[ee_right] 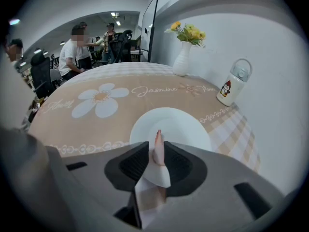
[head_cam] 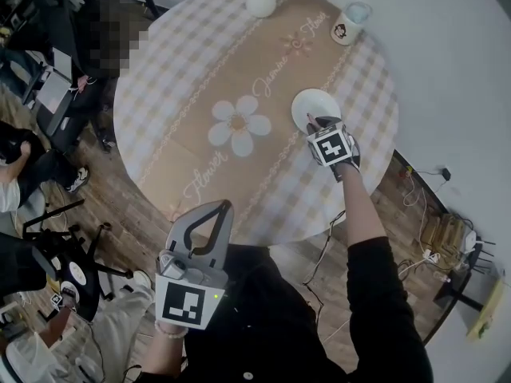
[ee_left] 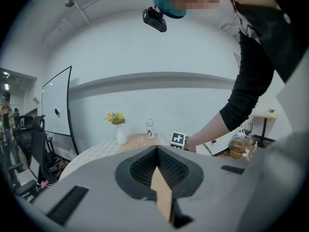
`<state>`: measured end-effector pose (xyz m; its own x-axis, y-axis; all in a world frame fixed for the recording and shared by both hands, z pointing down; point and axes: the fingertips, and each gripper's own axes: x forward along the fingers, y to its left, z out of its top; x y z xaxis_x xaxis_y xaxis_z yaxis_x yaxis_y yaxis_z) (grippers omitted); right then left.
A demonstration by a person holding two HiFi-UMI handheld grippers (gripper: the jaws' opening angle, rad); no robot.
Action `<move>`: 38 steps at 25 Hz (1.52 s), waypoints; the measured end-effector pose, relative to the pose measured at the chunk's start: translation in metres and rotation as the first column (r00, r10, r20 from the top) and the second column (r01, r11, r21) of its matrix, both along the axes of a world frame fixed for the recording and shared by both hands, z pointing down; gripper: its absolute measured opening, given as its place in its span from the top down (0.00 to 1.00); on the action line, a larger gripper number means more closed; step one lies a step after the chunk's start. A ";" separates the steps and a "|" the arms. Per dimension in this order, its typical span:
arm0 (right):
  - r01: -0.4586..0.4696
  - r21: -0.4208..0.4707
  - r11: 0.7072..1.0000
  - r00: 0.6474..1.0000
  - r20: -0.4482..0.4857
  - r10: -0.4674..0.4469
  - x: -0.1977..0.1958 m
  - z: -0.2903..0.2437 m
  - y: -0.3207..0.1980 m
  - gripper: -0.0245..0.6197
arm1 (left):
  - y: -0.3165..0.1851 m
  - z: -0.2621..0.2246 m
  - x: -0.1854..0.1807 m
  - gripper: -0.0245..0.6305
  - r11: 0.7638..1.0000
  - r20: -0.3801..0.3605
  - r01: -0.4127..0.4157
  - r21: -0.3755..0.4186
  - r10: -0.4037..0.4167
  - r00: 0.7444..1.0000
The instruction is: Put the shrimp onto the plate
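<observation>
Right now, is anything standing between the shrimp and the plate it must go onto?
Nothing visible does. The right gripper is shut on the shrimp over the near edge of the bare plate; the vase and bottle stand well beyond it.

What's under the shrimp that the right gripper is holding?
The white plate lies directly below the shrimp, on the checked tablecloth. The right gripper, shut on the shrimp, covers the plate's near edge, so I cannot tell whether the shrimp touches it.
</observation>
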<state>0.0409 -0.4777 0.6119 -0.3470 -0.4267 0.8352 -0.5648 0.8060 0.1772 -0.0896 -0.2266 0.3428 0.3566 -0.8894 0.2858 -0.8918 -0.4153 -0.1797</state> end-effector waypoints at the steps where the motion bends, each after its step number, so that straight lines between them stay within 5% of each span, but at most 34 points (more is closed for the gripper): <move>1: 0.001 0.003 1.000 1.000 0.002 -0.001 0.000 -0.001 -0.001 0.85 | 0.000 0.000 0.000 0.96 1.000 0.000 0.000 0.002 0.000 1.000; 8: -0.048 0.071 0.996 0.996 0.083 0.042 0.004 -0.023 0.004 0.82 | -0.001 -0.004 0.001 0.96 1.000 0.008 -0.018 0.024 0.017 1.000; 11: -0.035 0.152 0.988 0.995 0.097 0.021 0.002 -0.040 0.016 0.93 | -0.003 -0.006 0.003 0.96 0.999 0.012 -0.030 0.039 0.030 0.999; 17: -0.040 0.227 0.973 0.980 0.197 -0.006 -0.003 -0.072 0.049 0.95 | -0.007 -0.014 0.013 0.96 0.996 0.006 -0.056 0.069 0.056 0.998; 23: -0.141 0.258 0.956 0.929 0.368 0.038 0.004 -0.130 0.087 0.96 | -0.004 -0.021 0.027 0.96 0.992 -0.012 -0.097 0.085 0.098 0.995; 28: -0.131 0.320 0.938 0.911 0.412 -0.013 0.012 -0.174 0.124 0.96 | 0.001 -0.016 0.035 0.96 0.999 -0.123 -0.049 -0.015 0.047 0.991; 38: -0.208 0.412 0.887 0.864 0.503 -0.030 0.037 -0.248 0.187 0.96 | 0.010 -0.026 0.062 0.96 0.985 -0.076 -0.168 0.036 0.170 0.982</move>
<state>0.0779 -0.2910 0.3641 -0.5940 -0.7525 0.2846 -0.7371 0.6508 0.1823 -0.0272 -0.2167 0.3165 0.5231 -0.8219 0.2256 -0.8208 -0.5570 -0.1262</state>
